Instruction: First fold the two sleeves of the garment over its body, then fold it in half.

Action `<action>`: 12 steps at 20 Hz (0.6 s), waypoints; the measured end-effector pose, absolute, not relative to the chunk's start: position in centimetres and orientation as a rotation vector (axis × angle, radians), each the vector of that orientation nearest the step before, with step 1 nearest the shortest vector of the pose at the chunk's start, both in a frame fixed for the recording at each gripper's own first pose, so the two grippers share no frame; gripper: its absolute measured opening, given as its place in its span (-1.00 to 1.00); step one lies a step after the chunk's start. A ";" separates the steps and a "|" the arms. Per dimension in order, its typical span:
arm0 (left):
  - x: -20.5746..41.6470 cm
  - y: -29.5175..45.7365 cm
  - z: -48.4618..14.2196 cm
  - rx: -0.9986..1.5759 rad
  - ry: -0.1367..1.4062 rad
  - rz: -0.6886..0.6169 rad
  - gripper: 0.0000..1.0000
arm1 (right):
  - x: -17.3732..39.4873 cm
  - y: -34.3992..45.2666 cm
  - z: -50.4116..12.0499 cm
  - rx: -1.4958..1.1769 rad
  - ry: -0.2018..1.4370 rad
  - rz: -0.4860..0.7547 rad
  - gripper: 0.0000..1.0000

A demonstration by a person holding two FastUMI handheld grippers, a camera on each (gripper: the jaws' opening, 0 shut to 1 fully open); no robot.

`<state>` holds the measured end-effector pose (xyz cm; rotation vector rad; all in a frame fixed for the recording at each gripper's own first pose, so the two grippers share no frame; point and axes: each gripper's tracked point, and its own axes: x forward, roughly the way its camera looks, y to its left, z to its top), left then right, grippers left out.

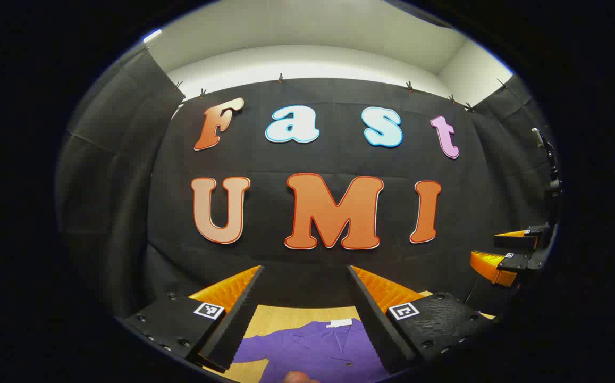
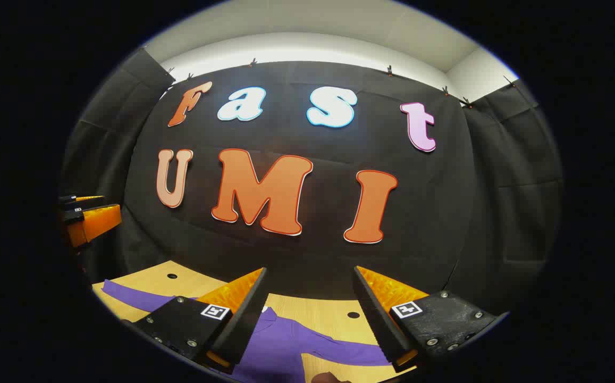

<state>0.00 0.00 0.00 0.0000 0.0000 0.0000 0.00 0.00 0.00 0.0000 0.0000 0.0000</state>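
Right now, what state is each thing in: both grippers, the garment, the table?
Left gripper: open, raised above the table, holding nothing.
Right gripper: open, raised, holding nothing.
Purple garment: lying flat on the table, sleeves spread out to the sides, not yet folded.
Garment collar: open, with a white label showing.
Wooden table: bearing the garment, with round holes in its top.

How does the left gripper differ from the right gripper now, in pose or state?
The left gripper hangs above the purple garment's collar; the right gripper hangs above a spread sleeve. Both are open, empty, raised off the wooden table, and face the booth wall.
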 end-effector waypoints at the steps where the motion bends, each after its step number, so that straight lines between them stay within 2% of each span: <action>1: -0.1 -0.2 0.1 -0.003 -0.002 -0.005 0.93 | 0.0 -0.1 -0.1 0.002 0.006 -0.007 0.80; 2: -0.1 -0.4 0.0 -0.006 -0.002 -0.010 0.93 | 0.0 -0.2 -0.2 0.004 0.010 -0.009 0.89; 12: -0.3 0.8 -0.6 0.018 -0.005 0.024 0.90 | -0.4 1.9 -0.1 0.018 0.011 0.026 0.89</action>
